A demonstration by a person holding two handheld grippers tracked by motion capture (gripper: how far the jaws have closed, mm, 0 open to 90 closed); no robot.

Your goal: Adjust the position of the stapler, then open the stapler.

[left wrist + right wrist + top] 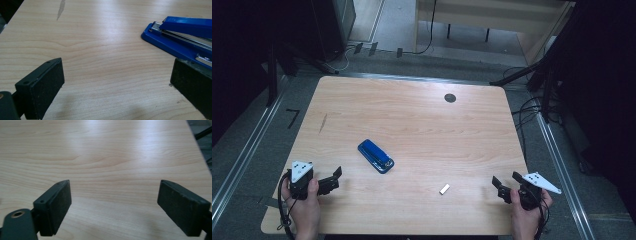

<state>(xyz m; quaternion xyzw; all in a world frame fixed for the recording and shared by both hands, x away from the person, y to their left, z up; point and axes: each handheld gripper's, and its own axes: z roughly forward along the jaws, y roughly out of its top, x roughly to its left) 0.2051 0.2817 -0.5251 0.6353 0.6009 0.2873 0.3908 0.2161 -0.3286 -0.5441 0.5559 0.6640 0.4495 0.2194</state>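
A blue stapler [375,156] lies left of centre on the wooden table [422,115], and a small white block [444,189] sits lower down, right of centre. The left claw [334,179] rests near the lower left edge, its jaws spread wide with nothing between them. The right claw [504,187] rests near the lower right edge, jaws likewise apart and empty.

The stapler's long axis runs on a slant, from upper left to lower right in the high view. It lies up and to the right of the left claw and near it, while the right claw is well apart from it, on the far side of the white block. In the left gripper view the stapler [180,37] sits at the upper right, just past the right-hand jaw, and bare wood fills the gap between the jaws.

So the left hand looks the likelier one for the stapler. I would guess it needs to swing right and turn so the jaws close across the narrow body rather than along its length. The white block lies nearer the right claw, up and to its left.
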